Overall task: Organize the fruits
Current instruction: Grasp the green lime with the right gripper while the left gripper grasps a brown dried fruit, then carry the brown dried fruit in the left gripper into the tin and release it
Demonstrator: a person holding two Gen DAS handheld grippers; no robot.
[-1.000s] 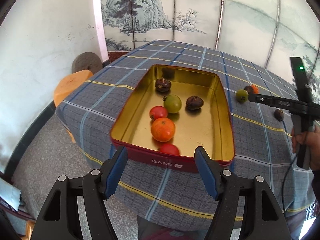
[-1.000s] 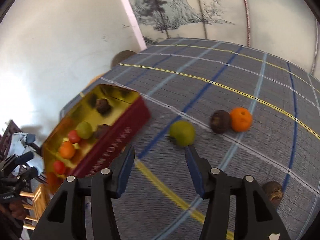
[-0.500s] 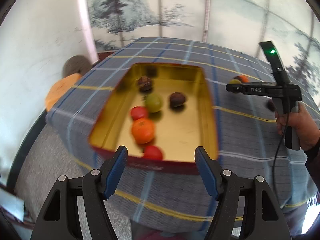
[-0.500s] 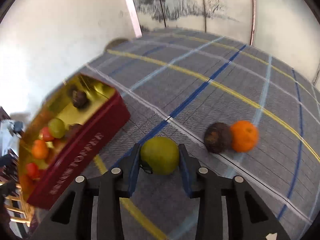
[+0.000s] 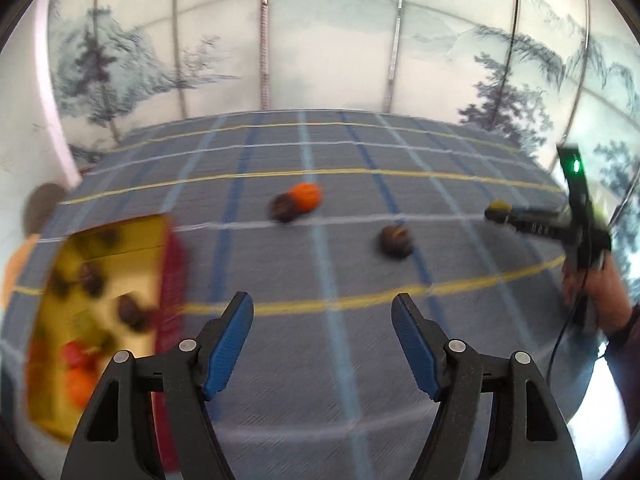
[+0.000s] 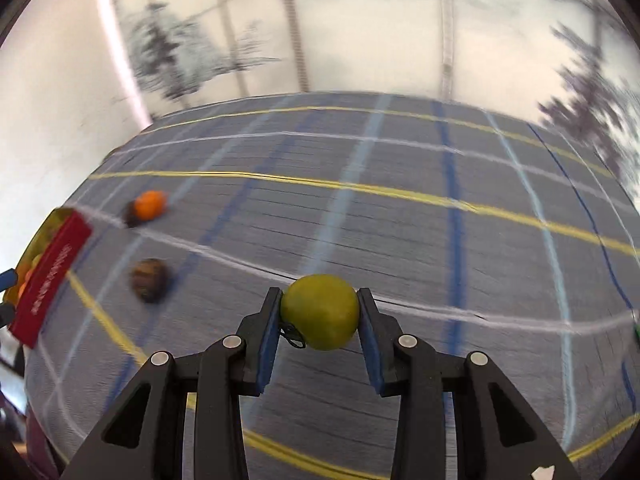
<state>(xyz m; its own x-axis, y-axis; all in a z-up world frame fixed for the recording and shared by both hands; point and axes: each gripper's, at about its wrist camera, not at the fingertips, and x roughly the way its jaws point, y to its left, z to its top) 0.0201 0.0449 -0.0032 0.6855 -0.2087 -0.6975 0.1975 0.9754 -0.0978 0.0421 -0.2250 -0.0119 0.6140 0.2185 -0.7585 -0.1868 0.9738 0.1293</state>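
Observation:
My right gripper (image 6: 319, 312) is shut on a green fruit (image 6: 320, 311) and holds it above the checked tablecloth; it also shows at the right of the left wrist view (image 5: 498, 212). My left gripper (image 5: 322, 330) is open and empty over the cloth. A red tin with a gold inside (image 5: 170, 276) holds several fruits at the left; it also shows at the left edge of the right wrist view (image 6: 52, 268). An orange fruit (image 5: 306, 196) touches a dark brown fruit (image 5: 283, 209) on the cloth. Another dark brown fruit (image 5: 395, 240) lies to their right.
The table has a grey cloth with blue, white and yellow lines (image 5: 320, 272). A painted folding screen (image 5: 320, 60) stands behind it. An orange stool (image 5: 16, 264) is at the far left, beyond the table edge. Both views are motion-blurred.
My right gripper has closed on the green fruit, lifted it and swung right. My left gripper has swung right from over the tin to over the open cloth, still open.

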